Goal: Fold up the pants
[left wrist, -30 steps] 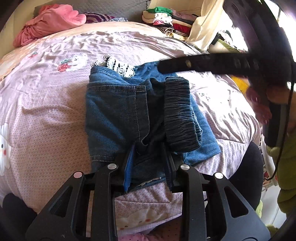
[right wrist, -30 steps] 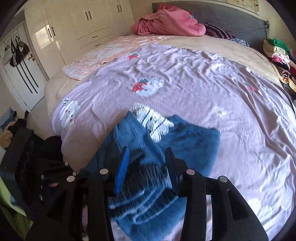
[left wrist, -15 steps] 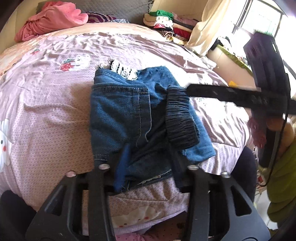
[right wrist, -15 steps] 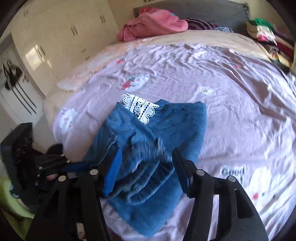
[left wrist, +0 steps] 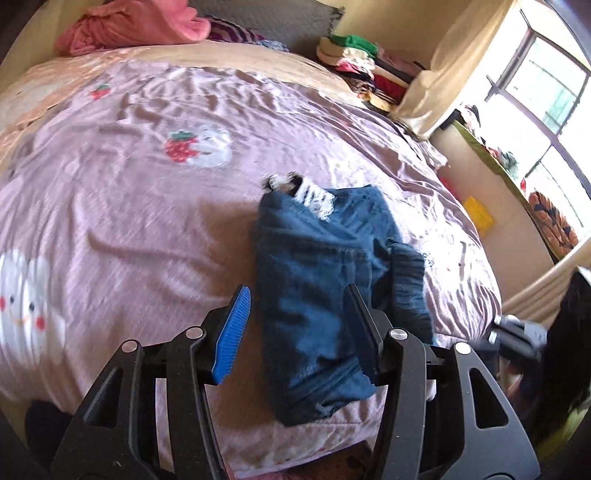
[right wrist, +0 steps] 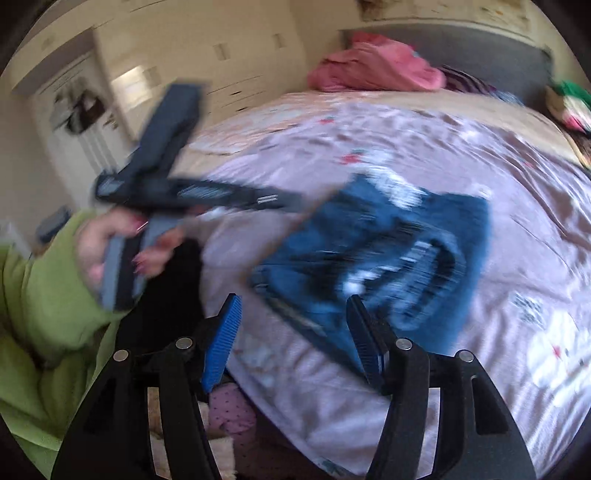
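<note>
Now the folded dark-blue denim pants (left wrist: 317, 295) lie in a compact bundle on the wrinkled pink cartoon-print bedspread (left wrist: 122, 229), near the bed's near edge, with a strip of white lace trim (left wrist: 310, 194) poking out at the far end and a dark ribbed waistband (left wrist: 408, 284) rolled along the right side.

The left gripper (left wrist: 299, 328) hangs above the bundle with its jaws opening; the denim shows between the blue-padded fingers (left wrist: 232, 328) in this view, but the pads stand clear of it and press on nothing. From the right wrist view the left hand (right wrist: 110, 251), in a green fleece sleeve (right wrist: 44, 314), holds that tool's handle off the bed's edge.

The right gripper (right wrist: 293, 332) is released too, its jaws apart and nothing clenched; the pants (right wrist: 384, 254) (badly blurred here) lie beyond its tips on the bedspread (right wrist: 517, 229).

At the head of the bed a crumpled pink garment (left wrist: 129, 27) rests against the grey headboard (left wrist: 280, 18), and a stack of folded clothes (left wrist: 362, 62) sits at the far right corner.
</note>
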The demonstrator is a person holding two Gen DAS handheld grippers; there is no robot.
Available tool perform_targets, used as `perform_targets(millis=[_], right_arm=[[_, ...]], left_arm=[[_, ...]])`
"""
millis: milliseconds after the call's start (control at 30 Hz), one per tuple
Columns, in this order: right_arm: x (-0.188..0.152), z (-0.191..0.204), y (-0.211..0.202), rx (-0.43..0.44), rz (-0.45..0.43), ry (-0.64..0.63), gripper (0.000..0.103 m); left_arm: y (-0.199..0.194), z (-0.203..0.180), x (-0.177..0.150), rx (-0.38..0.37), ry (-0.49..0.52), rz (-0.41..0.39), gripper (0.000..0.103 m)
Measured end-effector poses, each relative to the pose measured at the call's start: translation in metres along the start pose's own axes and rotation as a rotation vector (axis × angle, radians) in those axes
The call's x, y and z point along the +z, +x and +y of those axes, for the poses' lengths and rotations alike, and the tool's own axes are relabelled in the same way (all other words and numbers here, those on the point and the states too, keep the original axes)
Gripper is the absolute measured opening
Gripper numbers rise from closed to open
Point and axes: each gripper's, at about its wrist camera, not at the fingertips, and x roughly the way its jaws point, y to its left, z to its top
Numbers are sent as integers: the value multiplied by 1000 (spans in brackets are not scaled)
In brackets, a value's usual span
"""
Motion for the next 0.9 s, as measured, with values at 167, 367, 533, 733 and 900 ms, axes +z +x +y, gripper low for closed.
perform_targets(millis=[167,367,533,733,900], right_arm=[[1,34,32,-99,39,-216,56],[0,49,62,-305,67,-474,53],[-3,48,85,-315,119,-546,19],[-16,44,65,-175,136,-479,7],[-26,39,66,-153,140,-429,7]], left_arm=[[25,-12,23,-40,47,69,44],[61,-14,35,-17,79,168,44],[68,-11,34,-17,70,179,44],[71,-9,34,-23,68,182,44],[74,-9,35,-27,54,176,44]])
